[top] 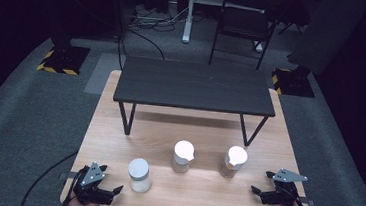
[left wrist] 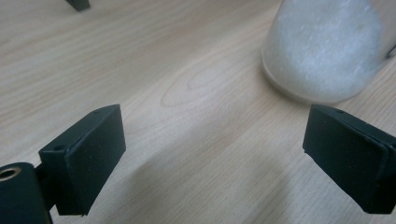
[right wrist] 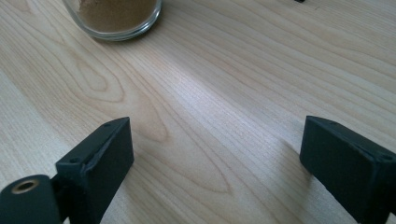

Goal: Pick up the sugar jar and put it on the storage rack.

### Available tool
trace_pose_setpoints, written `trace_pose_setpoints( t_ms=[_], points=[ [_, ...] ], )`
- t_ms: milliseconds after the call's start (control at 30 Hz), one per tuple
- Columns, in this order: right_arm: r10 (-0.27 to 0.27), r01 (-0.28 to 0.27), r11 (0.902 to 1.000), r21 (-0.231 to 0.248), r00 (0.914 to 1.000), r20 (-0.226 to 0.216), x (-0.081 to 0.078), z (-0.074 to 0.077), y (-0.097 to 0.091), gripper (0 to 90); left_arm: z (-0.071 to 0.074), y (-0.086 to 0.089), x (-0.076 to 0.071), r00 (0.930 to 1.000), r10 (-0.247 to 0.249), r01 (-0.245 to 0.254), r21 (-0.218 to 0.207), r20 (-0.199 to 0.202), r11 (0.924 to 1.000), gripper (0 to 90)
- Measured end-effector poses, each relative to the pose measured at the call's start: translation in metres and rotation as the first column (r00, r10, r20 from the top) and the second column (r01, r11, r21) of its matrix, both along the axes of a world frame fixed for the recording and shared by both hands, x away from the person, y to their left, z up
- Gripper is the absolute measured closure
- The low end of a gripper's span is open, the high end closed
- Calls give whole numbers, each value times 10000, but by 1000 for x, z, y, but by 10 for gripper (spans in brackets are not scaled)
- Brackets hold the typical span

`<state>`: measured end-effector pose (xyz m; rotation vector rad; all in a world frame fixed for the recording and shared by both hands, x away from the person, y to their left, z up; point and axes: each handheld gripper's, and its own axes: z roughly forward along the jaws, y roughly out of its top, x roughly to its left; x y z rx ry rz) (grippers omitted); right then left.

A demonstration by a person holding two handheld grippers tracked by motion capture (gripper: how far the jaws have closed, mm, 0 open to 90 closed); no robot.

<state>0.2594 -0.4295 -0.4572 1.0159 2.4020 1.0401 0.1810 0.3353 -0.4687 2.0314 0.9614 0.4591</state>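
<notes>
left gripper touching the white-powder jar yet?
Apart. In the left gripper view, bare wood lies between the open left gripper and the jar. The high view shows the same gap between gripper and jar.

There are three jars on the wooden table (top: 118,127): one jar with white stuff (top: 140,175) near the front left corner, and two jars with brown stuff (top: 183,156) (top: 233,162) near the middle and toward the right edge. One small black bench (top: 195,85) stands by the back edge. Two grippers (top: 110,182) (top: 262,182) sit at the front edge, one by each corner.
</notes>
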Motion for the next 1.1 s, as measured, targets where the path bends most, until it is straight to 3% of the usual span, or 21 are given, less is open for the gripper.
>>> trace_pose_setpoints(
  t_ms=[100, 133, 267, 567, 933, 1033, 1100],
  points=[
    [2, -2, 10000, -3, 10000, 2, 0, 0, 0, 95, 1, 2, -10, 9988, 63, -44, -387, 496, 9992, 56],
    [2, -2, 10000, -3, 10000, 2, 0, 0, 0, 95, 1, 2, -10, 9988, 63, -44, -387, 496, 9992, 57],
    [1, -1, 10000, -2, 10000, 2, 0, 0, 0, 95, -1, 7, -23, 9934, 155, -26, -1124, 1137, 9937, 57],
    [1, -1, 10000, -1, 10000, 1, 0, 0, 0, 95, -4, 12, -33, 9775, -197, 549, -1634, 2101, 9850, 55],
    [1, -1, 10000, -3, 10000, 1, 0, 0, 0, 95, -3, 11, -41, 9632, -255, 826, -2043, 2676, 9754, 52],
    [2, -2, 10000, -3, 10000, 2, 0, 0, 0, 95, -4, 11, -41, 9633, -266, 978, -2567, 2671, 9615, 51],
    [2, -2, 10000, -3, 10000, 2, 0, 0, 0, 95, -2, 9, -43, 9588, -291, 1075, -2662, 2825, 9579, 52]
  ],
)
